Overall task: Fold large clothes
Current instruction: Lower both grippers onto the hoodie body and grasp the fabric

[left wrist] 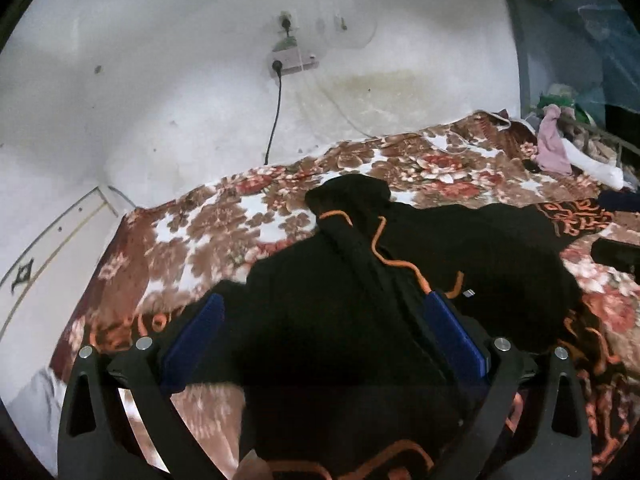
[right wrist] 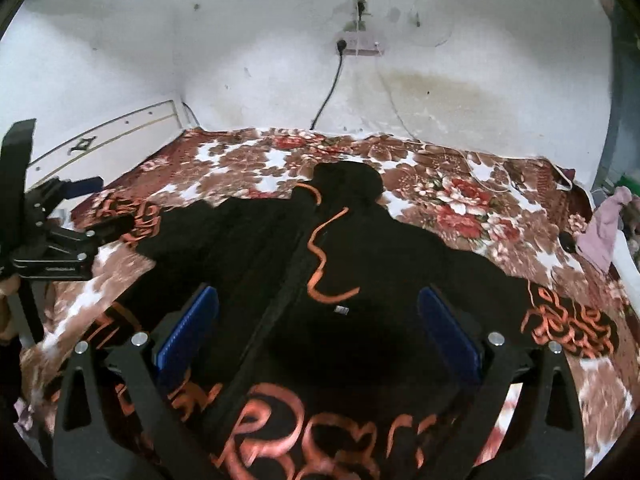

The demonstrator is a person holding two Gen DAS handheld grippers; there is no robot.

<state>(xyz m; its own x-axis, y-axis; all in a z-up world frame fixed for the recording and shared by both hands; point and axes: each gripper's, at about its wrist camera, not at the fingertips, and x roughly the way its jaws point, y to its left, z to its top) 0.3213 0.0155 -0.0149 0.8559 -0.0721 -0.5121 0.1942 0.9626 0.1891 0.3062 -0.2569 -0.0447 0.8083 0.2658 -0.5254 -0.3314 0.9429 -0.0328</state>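
The black hoodie (right wrist: 360,248) lay spread flat on the flowered bed (right wrist: 452,184), looking soft, limp and fairly heavy, best pinched at a sleeve or hem edge, while left gripper (left wrist: 320,344) and right gripper (right wrist: 318,328) hovered with jaws spread, empty.

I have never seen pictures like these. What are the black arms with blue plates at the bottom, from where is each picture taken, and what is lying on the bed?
There is no robot here: a person holds one hand tool in each hand, and each tool carries a wide-angle camera looking forward along its two fingers. The blue plates are the finger pads. One picture comes from the left gripper, the other from the right gripper. Both are open and hold nothing. On the flowered blanket lies a black hooded garment with orange drawstrings and orange patterns, spread out with its hood toward the wall. The right view also shows the left gripper at its left edge.
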